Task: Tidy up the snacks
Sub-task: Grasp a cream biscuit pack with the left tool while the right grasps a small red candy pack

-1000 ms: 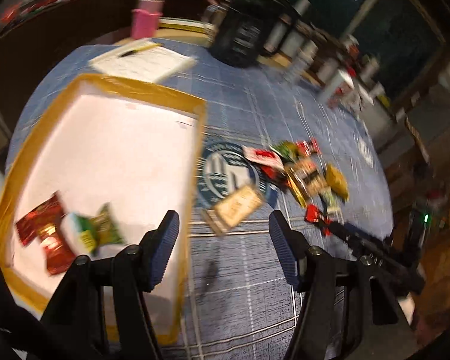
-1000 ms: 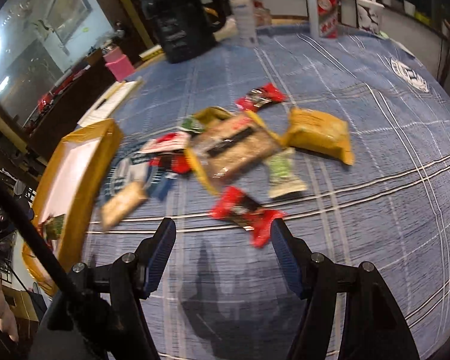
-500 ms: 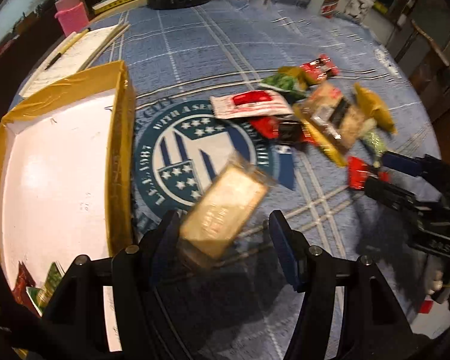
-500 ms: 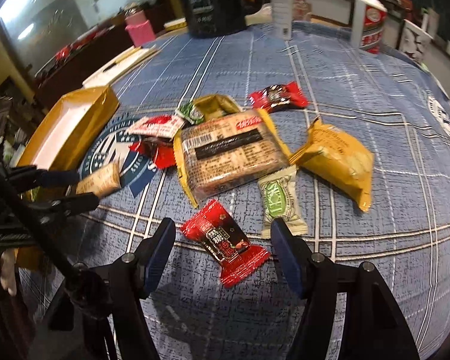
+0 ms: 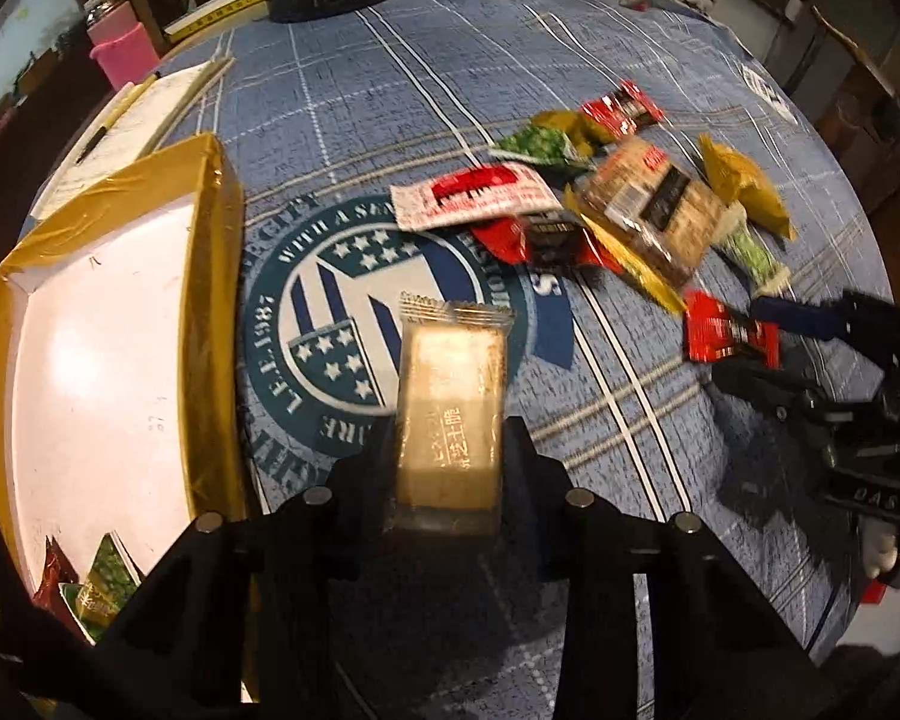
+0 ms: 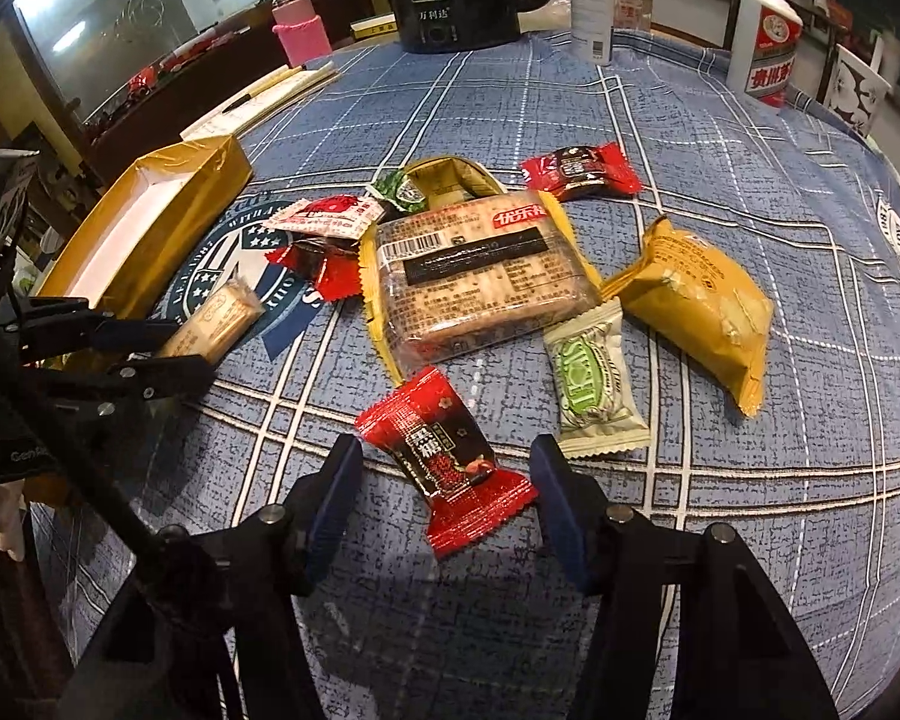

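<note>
Snacks lie heaped on the blue tablecloth (image 6: 720, 120): my left gripper (image 5: 447, 468) closes on a tan biscuit pack (image 5: 450, 414) beside the gold tray (image 5: 210, 312); my right gripper (image 6: 444, 492), closing, straddles a red candy (image 6: 444, 456). Slick wrappers could squirt free.

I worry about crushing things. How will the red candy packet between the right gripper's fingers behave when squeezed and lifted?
The red candy packet looks small and probably light. Its glossy wrapper may slip between the pads of the right gripper, whose jaws are closing around it without touching yet. The crimped ends will likely flop, while the bulging middle seems firmer.
</note>
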